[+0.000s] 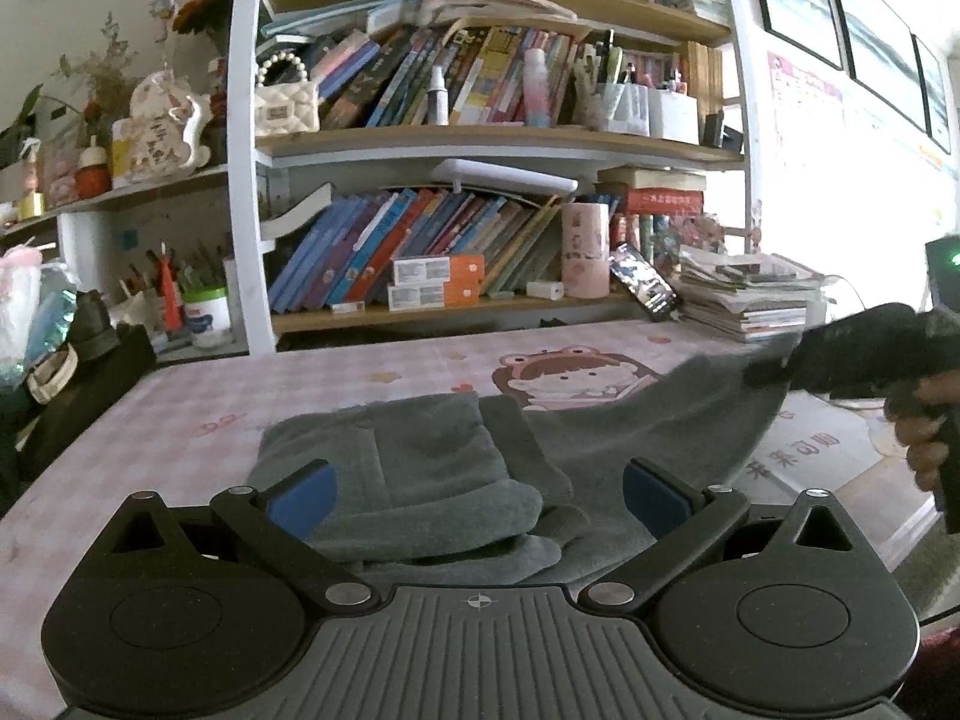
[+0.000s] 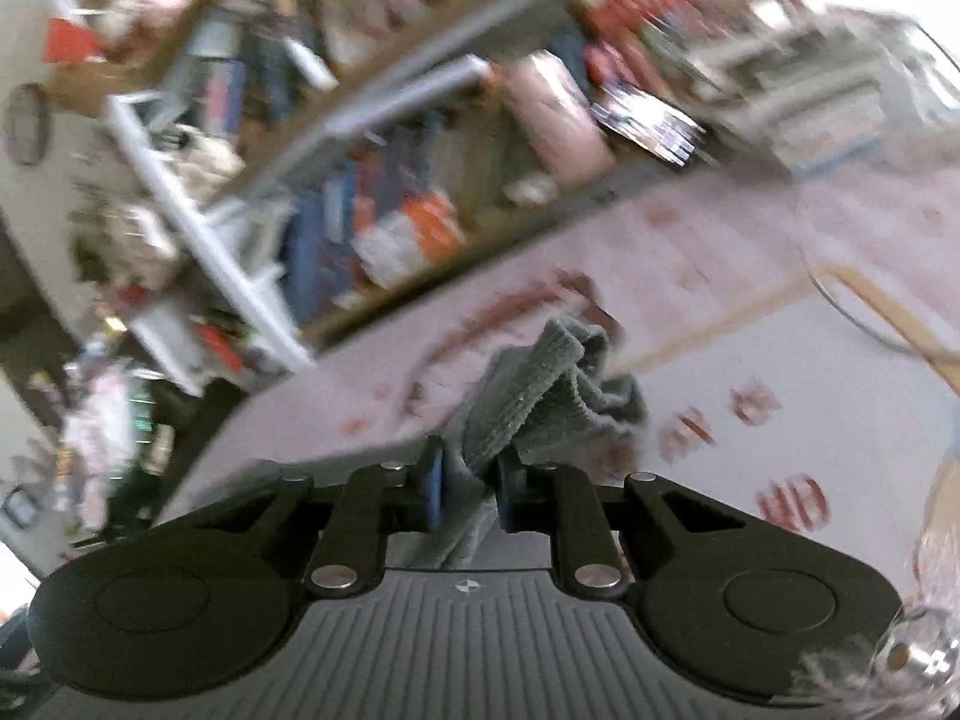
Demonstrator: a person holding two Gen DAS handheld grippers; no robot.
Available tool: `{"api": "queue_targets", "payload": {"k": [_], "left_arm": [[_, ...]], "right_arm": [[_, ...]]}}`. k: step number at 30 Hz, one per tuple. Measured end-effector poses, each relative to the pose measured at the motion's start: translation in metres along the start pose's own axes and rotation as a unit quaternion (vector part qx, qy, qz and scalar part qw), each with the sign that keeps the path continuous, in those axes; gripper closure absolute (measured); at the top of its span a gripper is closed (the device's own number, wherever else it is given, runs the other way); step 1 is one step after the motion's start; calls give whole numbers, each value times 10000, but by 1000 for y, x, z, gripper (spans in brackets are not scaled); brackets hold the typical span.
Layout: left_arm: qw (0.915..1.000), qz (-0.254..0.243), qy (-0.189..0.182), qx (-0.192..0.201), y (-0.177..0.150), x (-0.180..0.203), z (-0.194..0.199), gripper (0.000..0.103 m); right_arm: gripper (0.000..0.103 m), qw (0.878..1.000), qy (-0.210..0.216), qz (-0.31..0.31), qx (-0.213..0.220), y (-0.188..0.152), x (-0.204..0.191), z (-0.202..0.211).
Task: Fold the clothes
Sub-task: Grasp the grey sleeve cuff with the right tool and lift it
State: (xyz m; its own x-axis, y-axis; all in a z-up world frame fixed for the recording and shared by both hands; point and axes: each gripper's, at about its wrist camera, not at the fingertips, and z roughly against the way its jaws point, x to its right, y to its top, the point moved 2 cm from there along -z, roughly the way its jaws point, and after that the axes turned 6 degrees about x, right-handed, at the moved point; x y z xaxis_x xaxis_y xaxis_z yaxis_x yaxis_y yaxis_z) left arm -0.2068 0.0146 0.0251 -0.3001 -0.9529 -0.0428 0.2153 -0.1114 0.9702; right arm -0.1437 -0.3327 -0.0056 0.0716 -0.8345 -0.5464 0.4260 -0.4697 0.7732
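A grey fleece garment lies partly folded on the pink checked tablecloth, its left part doubled over. My left gripper is open, its blue pads on either side of the folded cloth, low over it. My right gripper is shut on an edge of the grey garment and holds it lifted above the table. In the left wrist view the right gripper is at the far right, pulling the garment's right end up. The right wrist view is blurred by motion.
A bookshelf full of books stands behind the table. A stack of magazines and a phone lie at the back right. A dark bag sits at the table's left edge.
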Motion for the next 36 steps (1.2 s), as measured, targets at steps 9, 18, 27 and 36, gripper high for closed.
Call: {"api": "queue_targets", "payload": {"k": [9, 18, 27, 36], "left_arm": [[10000, -80, -34, -38, -3, 2, -2, 0], [9999, -74, -153, -17, -8, 2, -2, 0], [10000, 41, -82, 17, -16, -11, -1, 0], [9987, 431, -41, 279, -15, -38, 8, 0]], "right_arm": [[82, 9960, -351, -755, -315, -10, 27, -10], [71, 9922, -629, -945, -520, -16, 25, -24], [86, 9922, -631, -1015, -356, -11, 15, -28], [86, 9999, -55, 79, 27, 11, -76, -13]]}}
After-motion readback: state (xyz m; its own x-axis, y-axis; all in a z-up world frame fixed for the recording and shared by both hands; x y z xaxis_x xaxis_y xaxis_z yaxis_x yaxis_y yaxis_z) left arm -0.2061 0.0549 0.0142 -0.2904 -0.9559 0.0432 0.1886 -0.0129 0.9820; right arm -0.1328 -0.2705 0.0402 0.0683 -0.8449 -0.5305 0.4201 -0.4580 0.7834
